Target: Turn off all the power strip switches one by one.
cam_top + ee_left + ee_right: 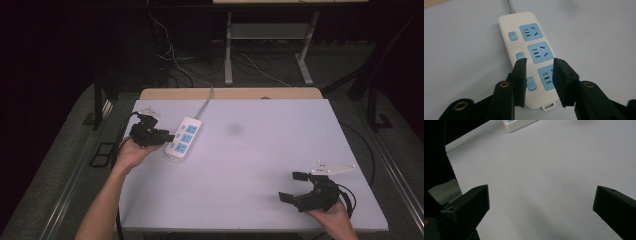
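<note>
1. A white power strip (184, 138) with three blue sockets is seen lying flat on the worktop (250, 165), at about 10 o'clock from its centre.
2. The left gripper (537, 66) is held over the strip's near end; its fingers (520, 75) are partly spread, pinching nothing.
3. The right gripper (292, 186) is held at 5 o'clock, well apart, fingers spread wide and empty.

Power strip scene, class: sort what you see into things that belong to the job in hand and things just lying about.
Belongs to the job:
- power strip, with blue sockets and switches
- left tool, jaws part closed, poised above the strip's switches

Just about:
- right tool, open over bare table
- cables on the floor behind
</note>
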Available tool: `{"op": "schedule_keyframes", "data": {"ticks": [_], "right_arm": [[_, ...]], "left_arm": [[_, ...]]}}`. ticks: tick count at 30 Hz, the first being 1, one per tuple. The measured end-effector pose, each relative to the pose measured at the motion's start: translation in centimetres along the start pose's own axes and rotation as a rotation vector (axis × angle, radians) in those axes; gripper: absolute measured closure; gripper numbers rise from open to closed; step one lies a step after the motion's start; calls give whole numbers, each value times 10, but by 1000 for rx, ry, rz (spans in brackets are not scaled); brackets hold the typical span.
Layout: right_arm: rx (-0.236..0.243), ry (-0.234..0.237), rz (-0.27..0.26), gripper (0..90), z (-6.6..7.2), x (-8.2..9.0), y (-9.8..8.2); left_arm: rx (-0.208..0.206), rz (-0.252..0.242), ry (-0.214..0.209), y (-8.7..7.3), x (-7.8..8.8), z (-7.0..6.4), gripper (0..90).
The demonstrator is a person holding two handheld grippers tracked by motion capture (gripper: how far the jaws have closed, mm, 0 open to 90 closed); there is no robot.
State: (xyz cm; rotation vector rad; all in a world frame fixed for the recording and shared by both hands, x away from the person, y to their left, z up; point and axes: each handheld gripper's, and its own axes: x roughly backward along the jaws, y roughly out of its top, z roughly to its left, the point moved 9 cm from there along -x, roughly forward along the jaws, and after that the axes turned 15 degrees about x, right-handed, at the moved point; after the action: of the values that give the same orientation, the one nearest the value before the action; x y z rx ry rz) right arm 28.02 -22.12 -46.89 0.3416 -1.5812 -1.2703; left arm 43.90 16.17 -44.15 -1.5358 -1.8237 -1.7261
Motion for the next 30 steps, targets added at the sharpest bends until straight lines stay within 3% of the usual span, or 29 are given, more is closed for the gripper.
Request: {"op": "schedule_keyframes", "data": {"ticks": [6, 9, 20, 30], "right_arm": [[-1, -1, 0, 5, 1, 0, 0], [0, 0, 1, 5, 1, 0, 0], [4, 2, 2, 5, 1, 0, 0], [3, 3, 4, 5, 1, -1, 0]], "left_arm": [[6, 10, -1, 1, -4, 5, 847], [14, 14, 6, 1, -6, 8, 885], [22, 57, 24, -3, -18, 17, 889], [14, 119, 21, -10, -28, 15, 890]]}}
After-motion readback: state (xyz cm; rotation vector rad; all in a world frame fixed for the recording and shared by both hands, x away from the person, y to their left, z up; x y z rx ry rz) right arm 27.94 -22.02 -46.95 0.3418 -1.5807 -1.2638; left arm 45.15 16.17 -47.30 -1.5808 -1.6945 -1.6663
